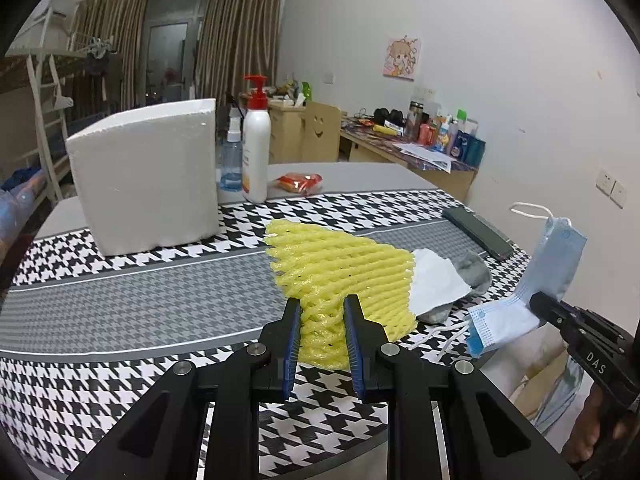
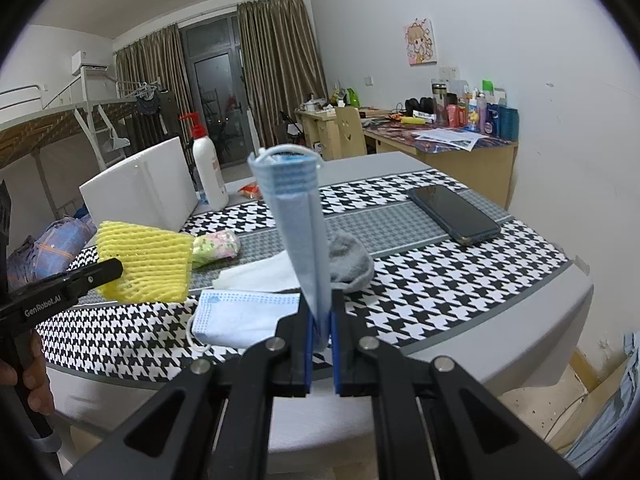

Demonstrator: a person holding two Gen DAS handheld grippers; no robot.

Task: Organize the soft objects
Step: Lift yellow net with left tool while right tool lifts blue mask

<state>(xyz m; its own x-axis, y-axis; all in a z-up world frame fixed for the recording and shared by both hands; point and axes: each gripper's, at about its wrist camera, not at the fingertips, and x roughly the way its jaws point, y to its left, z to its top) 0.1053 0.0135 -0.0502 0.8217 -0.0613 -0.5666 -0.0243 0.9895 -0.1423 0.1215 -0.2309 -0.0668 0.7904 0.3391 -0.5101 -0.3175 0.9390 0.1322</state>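
left tongs: mine, pinching the yellow foam fruit net by its lower end, blue pads squeezing the mesh from both sides; net lifted off the tabletop, fanning out up and away from me
right tongs: mine, clamped on a folded blue face mask, which stands upright out of the pads, ear loop at the top
left tongs from right view: seen at far left, net hanging off the tip
right tongs from left view: at right edge, mask sticking up, second mask draped just below it
second face mask: flat on the houndstooth cloth, just left of my right tongs, ear loop trailing toward the tabletop edge
white tissue: lying behind the flat mask, touching the grey sock
grey sock: crumpled, just right of the held mask in view
floral cloth roll: on the grey stripe, just beside the net in the right view; contact unclear
white foam box: upright at the back left of the tabletop
pump bottle: white, red pump, just right of the box
spray bottle: clear blue, between box and pump bottle
smartphone: dark, face up, far right of the cloth, well apart from the soft things
red snack packet: on bare grey tabletop behind the cloth
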